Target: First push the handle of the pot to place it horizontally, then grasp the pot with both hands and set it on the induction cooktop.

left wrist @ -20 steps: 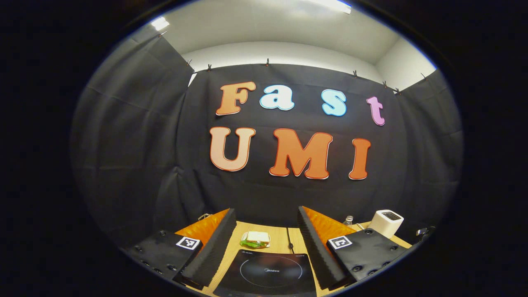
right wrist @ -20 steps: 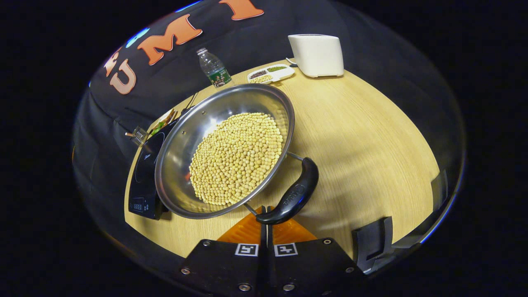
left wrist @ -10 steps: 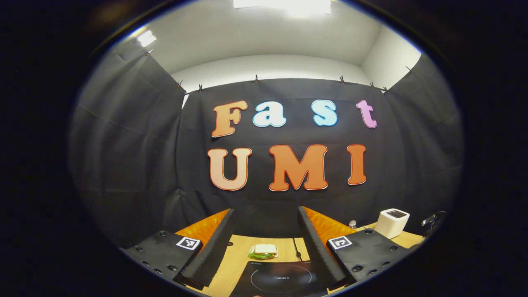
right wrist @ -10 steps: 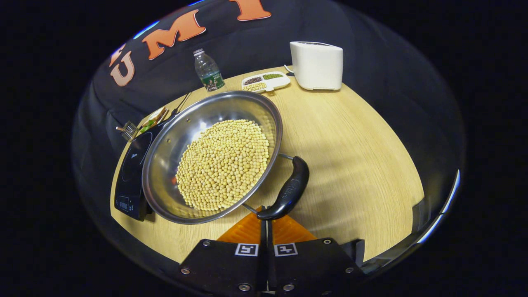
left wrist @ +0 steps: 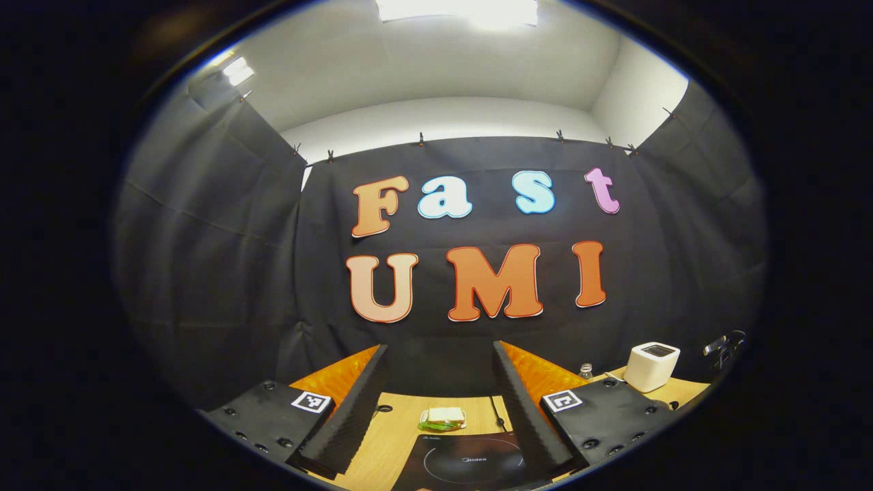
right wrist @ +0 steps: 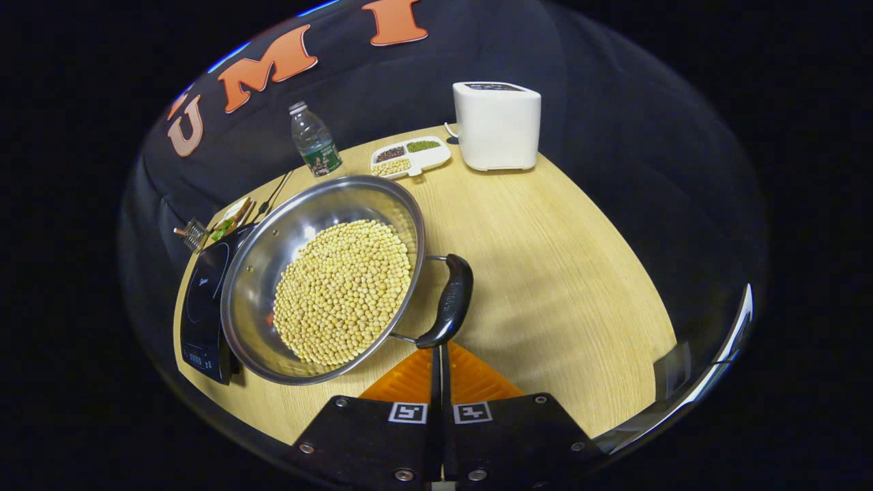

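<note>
Right tool [right wrist: 440, 354], fingers closed together, nudges the handle [right wrist: 449, 301]; the pot [right wrist: 320, 276] sits on the surface beside the cooktop [right wrist: 198, 293]. Left tool [left wrist: 436, 389] waits wide open, empty; both-hands lift remains.

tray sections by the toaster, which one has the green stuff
In the tray, the green fill sits in the section nearest the toaster; the other two hold dark and pale fillings.
</note>
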`<state>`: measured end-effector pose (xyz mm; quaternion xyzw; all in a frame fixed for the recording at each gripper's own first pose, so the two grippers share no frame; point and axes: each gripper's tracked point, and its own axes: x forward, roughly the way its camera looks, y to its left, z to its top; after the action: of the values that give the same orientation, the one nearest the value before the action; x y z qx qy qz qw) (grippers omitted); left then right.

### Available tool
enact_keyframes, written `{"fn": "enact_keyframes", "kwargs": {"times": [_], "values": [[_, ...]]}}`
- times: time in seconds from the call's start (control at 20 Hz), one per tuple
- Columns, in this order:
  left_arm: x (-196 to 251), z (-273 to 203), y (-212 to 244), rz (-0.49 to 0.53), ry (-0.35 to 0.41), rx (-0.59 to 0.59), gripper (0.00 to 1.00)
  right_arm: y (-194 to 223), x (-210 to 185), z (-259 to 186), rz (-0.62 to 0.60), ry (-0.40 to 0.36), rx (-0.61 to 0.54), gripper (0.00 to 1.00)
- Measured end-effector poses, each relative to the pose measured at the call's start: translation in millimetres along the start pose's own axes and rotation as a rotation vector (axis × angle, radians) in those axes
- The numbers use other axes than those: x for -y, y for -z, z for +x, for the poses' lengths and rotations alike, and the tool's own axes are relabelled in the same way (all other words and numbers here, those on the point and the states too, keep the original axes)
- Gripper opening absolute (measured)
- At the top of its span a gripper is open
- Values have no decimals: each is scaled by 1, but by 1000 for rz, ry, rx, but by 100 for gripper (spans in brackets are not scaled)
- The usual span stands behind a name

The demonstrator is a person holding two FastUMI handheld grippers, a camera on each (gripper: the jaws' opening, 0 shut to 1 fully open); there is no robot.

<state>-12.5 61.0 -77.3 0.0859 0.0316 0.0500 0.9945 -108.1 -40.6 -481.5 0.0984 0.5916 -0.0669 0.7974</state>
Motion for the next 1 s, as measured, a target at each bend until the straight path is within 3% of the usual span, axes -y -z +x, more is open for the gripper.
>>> {"fn": "enact_keyframes", "kwargs": {"times": [0.3, 1.0], "values": [[-7, -6, 6, -13, -4, -8, 97, -23, 9, 10, 33, 39, 13, 0], [-15, -11, 16, -32, -10, -1, 97, -43, 4, 40, 80, -9, -3, 0]]}}
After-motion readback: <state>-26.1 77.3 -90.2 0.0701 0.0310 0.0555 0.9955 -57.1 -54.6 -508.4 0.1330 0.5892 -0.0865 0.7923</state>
